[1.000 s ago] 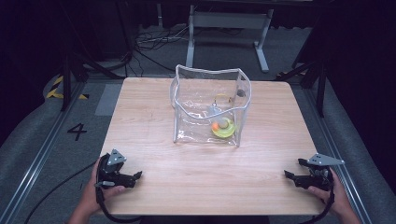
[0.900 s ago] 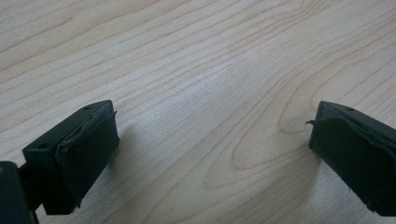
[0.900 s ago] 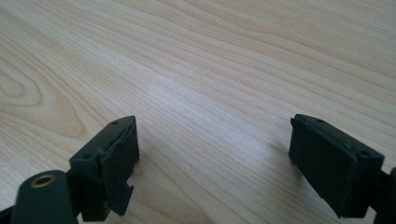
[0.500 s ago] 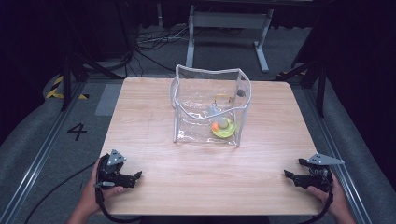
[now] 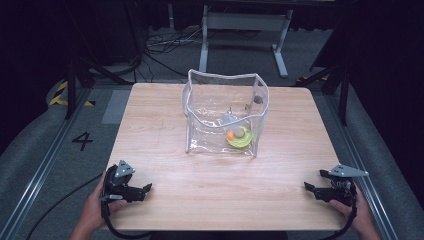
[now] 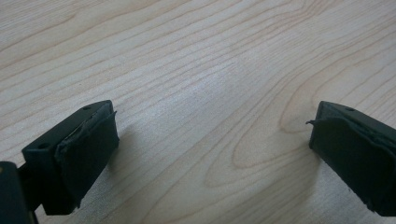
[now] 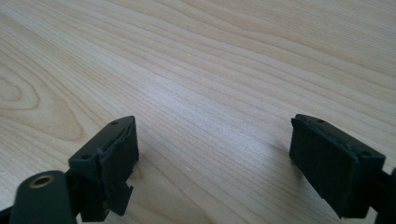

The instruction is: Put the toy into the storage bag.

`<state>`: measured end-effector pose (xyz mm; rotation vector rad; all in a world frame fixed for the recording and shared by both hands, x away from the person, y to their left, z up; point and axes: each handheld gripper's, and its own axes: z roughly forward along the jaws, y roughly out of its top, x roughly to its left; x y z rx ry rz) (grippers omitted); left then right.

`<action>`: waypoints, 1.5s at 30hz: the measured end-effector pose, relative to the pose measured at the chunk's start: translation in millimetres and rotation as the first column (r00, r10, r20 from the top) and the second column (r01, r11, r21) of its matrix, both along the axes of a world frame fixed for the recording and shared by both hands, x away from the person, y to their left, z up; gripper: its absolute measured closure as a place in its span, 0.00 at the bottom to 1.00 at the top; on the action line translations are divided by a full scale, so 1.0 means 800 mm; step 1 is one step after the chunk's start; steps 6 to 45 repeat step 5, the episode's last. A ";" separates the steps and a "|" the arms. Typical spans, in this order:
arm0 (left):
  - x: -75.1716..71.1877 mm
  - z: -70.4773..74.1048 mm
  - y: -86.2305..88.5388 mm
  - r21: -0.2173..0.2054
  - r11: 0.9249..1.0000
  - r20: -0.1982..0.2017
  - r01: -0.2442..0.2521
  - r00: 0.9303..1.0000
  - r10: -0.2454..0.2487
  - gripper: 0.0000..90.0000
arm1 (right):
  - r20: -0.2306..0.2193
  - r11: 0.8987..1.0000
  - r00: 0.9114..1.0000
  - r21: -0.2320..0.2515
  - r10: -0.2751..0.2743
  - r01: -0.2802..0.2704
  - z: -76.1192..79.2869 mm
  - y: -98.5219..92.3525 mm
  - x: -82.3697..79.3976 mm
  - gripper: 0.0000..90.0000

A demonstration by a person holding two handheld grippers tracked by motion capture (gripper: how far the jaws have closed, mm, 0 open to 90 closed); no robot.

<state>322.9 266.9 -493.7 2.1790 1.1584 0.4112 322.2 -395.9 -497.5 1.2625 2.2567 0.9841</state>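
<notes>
- I had both grippers resting at the near corners of the wooden table (image 5: 165,145), the left gripper (image 5: 142,190) and the right gripper (image 5: 311,190) spread wide, holding nothing
- The clear bag (image 5: 200,127) stood mid-table, well apart from both, a yellow ring (image 5: 239,140) inside
- I judged nothing had started; next came a reach forward to the bag's rim

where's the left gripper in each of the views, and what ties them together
High view: the left gripper sits at the bottom left, held low at the wooden table's near edge, well short of the clear plastic bag.
Left gripper view: its two black jaws rise from the bottom corners, wide apart.
Right gripper view: not in it.
Shared landmark: the table's pale wood grain.
</notes>
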 end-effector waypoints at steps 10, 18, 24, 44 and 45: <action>0.000 0.000 0.000 0.007 1.000 -0.002 -0.009 1.000 0.009 0.01 | 0.001 1.000 1.000 -0.001 0.000 0.000 0.000 0.000 0.000 0.17; 0.000 0.000 0.000 0.007 1.000 -0.002 -0.009 1.000 0.009 0.01 | 0.001 1.000 1.000 -0.001 0.000 0.000 0.000 0.000 0.000 0.17; 0.000 0.000 0.000 0.007 1.000 -0.002 -0.009 1.000 0.009 0.01 | 0.001 1.000 1.000 -0.001 0.000 0.000 0.000 0.000 0.000 0.17; 0.000 0.000 0.000 0.007 1.000 -0.002 -0.009 1.000 0.009 0.01 | 0.001 1.000 1.000 -0.001 0.000 0.000 0.000 0.000 0.000 0.17; 0.000 0.000 0.000 0.007 1.000 -0.002 -0.009 1.000 0.009 0.01 | 0.001 1.000 1.000 -0.001 0.000 0.000 0.000 0.000 0.000 0.17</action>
